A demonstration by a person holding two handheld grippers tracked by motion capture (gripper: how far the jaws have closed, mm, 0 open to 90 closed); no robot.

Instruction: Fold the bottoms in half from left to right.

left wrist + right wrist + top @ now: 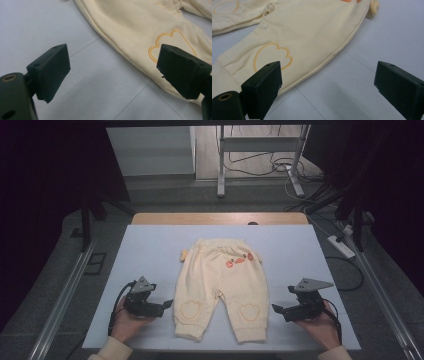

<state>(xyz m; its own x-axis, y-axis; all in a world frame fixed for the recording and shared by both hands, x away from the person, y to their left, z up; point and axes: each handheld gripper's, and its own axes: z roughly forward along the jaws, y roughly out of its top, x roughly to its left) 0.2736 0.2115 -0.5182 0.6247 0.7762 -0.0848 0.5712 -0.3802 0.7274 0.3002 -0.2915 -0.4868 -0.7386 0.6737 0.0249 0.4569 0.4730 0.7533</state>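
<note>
Small cream baby trousers (220, 285) lie flat on the white mat (150, 250), waistband away from me, legs toward me, with orange heart outlines on the knees and an orange print near the waist. My left gripper (167, 305) rests open just left of the left leg (140, 37); in the left gripper view (113, 68) its jaws stand wide apart over the mat and the leg's edge. My right gripper (276, 309) is open beside the right leg (294, 37), its jaws wide apart in the right gripper view (328, 87).
The mat covers a wooden table (220, 218) whose far edge shows. Metal rails (65, 290) run along both sides. A power strip (341, 246) and cables lie on the floor at the right. A white stand's legs (260, 165) rise behind the table.
</note>
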